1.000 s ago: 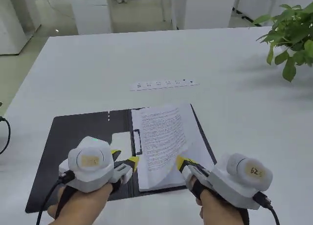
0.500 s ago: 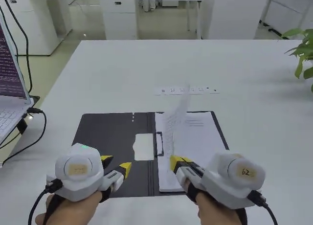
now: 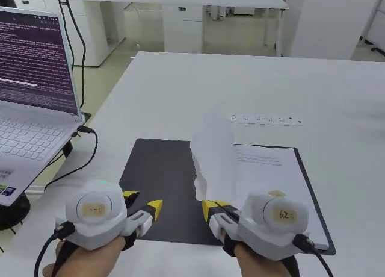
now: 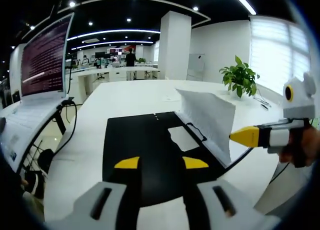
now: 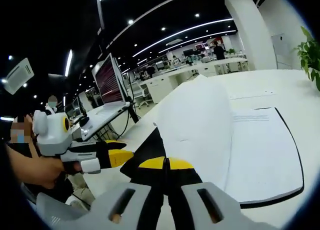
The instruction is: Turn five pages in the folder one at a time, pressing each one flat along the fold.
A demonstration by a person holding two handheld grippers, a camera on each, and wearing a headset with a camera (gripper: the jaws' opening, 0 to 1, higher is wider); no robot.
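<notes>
1. Folder [image 3: 157, 183] [image 4: 145, 145]: black, lying open and flat on the white table [image 3: 198, 84], near the table's near edge and at the middle of the scene. Its left cover is bare and dark.
2. Laptop [image 3: 30, 90] [image 4: 42, 65]: open, at the far left, well apart from the folder, with lines of text on a dark purple screen. A black cable [image 3: 84, 162] trails from its right side across the table.
3. Left gripper [image 3: 142, 202] [image 4: 161, 162]: hovers over the near left corner of the folder. Its yellow-tipped jaws stand apart with nothing between them, and the black cover shows through the gap.
4. Lifted page [image 3: 213, 153] [image 4: 207, 115] [image 5: 195, 125]: one white printed sheet, raised roughly upright over the spine and curved. It is blurred in the head view.
5. Right gripper [image 3: 212, 206] [image 5: 165, 163]: at the near edge of the folder, just right of the spine. Its jaws are closed together, pinching the lifted page at its near lower edge.
6. Paper stack [image 3: 271, 174] [image 5: 260, 145]: printed sheets lying flat on the right half of the folder.
7. Power strip [image 3: 264, 118]: white, on the table beyond the folder's far edge.
8. Potted plant [image 4: 240, 77]: green, at the far right.
</notes>
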